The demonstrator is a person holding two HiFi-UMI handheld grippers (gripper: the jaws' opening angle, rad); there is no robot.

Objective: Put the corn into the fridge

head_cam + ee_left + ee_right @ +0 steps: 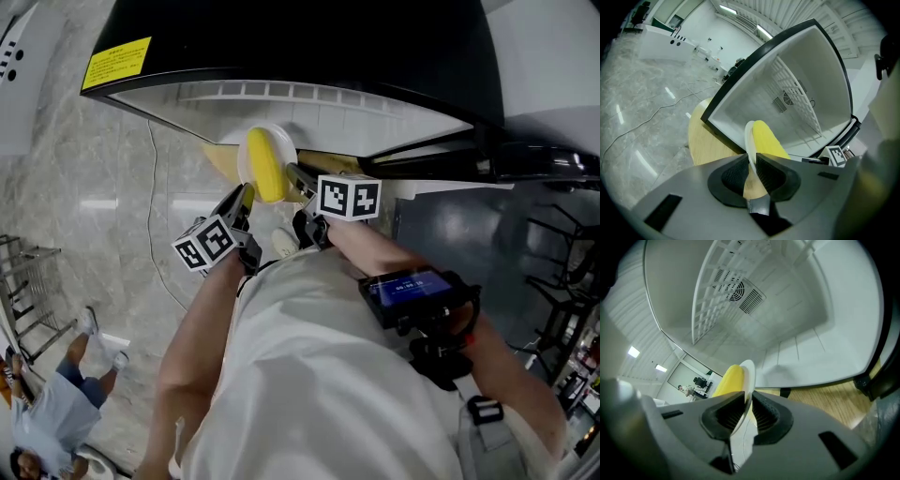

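Observation:
A yellow corn cob (pixel 265 167) lies on a small white plate (pixel 245 156). The plate hangs just in front of the open fridge (pixel 309 108), whose inside is white and bare. My left gripper (pixel 243 201) is shut on the plate's left rim, and my right gripper (pixel 298 178) is shut on its right rim. In the left gripper view the plate rim (pixel 749 138) runs between the pads of the left gripper (pixel 752 164), with the corn (pixel 768 140) just beyond. In the right gripper view the right gripper (pixel 749 405) pinches the plate (pixel 748 376) beside the corn (pixel 728 379).
The fridge stands on a round wooden table (pixel 707 140) over a marble floor with a loose cable (pixel 156 178). A wire shelf (pixel 717 291) stands inside the fridge. A person (pixel 52 412) is at the lower left, and dark frames (pixel 562 272) stand at the right.

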